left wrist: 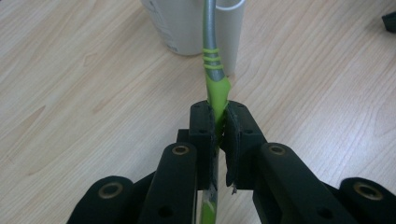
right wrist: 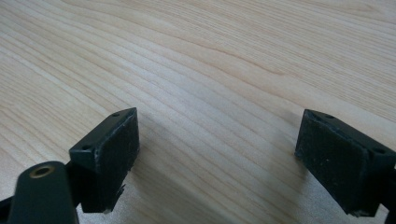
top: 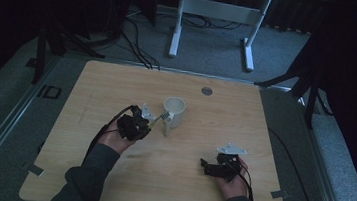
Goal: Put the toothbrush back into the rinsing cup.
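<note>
left fingers: clamping the green handle of a utensil, pinched tight right where the green sleeve is running between the pads; metal shaft is heading up and away toward the mug

utensil: looking like a spoon or fork with a green grip and a grey metal stem; the working end is out of frame in the left gripper view, so can't say which; in the high view its tip seems to be sitting near the mug's rim

mug: white, standing upright near the middle of the surface, handle facing the person; nothing is bracing it

right fingers: spread wide, holding nothing, hovering low over bare wood, well apart from the mug

slip risk: grip is sitting on a narrow smooth handle, so the utensil is probably free to pivot between the pads if the tip catches anything; looks a bit off-centre already

tip-over risk: guessing here, but if the stem pushes sideways on the rim, that unbraced mug is likely sliding or toppling; the right hand is too far off to steady it
</note>
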The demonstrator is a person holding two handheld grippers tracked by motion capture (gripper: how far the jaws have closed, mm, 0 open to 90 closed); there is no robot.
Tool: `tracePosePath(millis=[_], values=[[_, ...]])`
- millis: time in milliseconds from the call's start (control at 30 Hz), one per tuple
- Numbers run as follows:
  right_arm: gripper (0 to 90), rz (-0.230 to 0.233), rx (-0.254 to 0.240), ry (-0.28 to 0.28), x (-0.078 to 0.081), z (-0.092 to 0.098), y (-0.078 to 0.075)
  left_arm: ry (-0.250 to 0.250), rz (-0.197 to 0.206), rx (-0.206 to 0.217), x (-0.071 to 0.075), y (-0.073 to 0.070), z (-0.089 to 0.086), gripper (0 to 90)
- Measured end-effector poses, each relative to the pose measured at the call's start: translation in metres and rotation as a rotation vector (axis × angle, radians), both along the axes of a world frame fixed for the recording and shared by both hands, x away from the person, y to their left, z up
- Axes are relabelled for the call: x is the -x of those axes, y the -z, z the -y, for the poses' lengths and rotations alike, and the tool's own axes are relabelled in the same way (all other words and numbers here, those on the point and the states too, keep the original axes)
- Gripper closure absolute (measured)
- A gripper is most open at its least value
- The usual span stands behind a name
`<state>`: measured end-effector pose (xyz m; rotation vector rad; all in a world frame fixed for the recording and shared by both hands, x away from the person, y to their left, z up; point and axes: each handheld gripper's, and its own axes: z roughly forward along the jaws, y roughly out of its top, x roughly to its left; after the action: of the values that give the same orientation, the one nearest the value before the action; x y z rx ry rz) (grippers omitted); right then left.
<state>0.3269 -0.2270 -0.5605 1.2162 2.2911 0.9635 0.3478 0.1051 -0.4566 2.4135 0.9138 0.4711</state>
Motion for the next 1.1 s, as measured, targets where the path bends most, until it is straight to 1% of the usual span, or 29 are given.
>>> tracePosePath(millis=[167, 233, 367, 700, 1033, 1067, 1100], values=[[13.3, 0.0, 0.0, 0.0, 0.0, 0.0, 0.0, -0.013, 0.011, 0.016, -0.001, -0.001, 0.001, 82.4], [13.3, 0.0, 0.0, 0.0, 0.0, 0.0, 0.0, -0.013, 0.021, 0.032, -0.001, -0.002, 0.001, 82.4], [13.3, 0.0, 0.001, 0.0, 0.0, 0.0, 0.0, -0.015, 0.03, 0.04, -0.001, -0.004, 0.002, 82.4], [13.3, 0.0, 0.0, 0.0, 0.0, 0.0, 0.0, -0.041, 0.062, 0.078, 0.0, -0.009, 0.001, 82.4], [13.2, 0.0, 0.0, 0.0, 0.0, 0.0, 0.0, -0.054, 0.071, 0.103, 0.0, -0.01, 0.001, 82.4], [13.3, 0.0, 0.0, 0.0, 0.0, 0.0, 0.0, -0.055, 0.08, 0.112, 0.0, -0.011, 0.001, 82.4], [13.2, 0.0, 0.0, 0.0, 0.0, 0.0, 0.0, -0.055, 0.08, 0.112, 0.0, -0.011, 0.001, 82.4]])
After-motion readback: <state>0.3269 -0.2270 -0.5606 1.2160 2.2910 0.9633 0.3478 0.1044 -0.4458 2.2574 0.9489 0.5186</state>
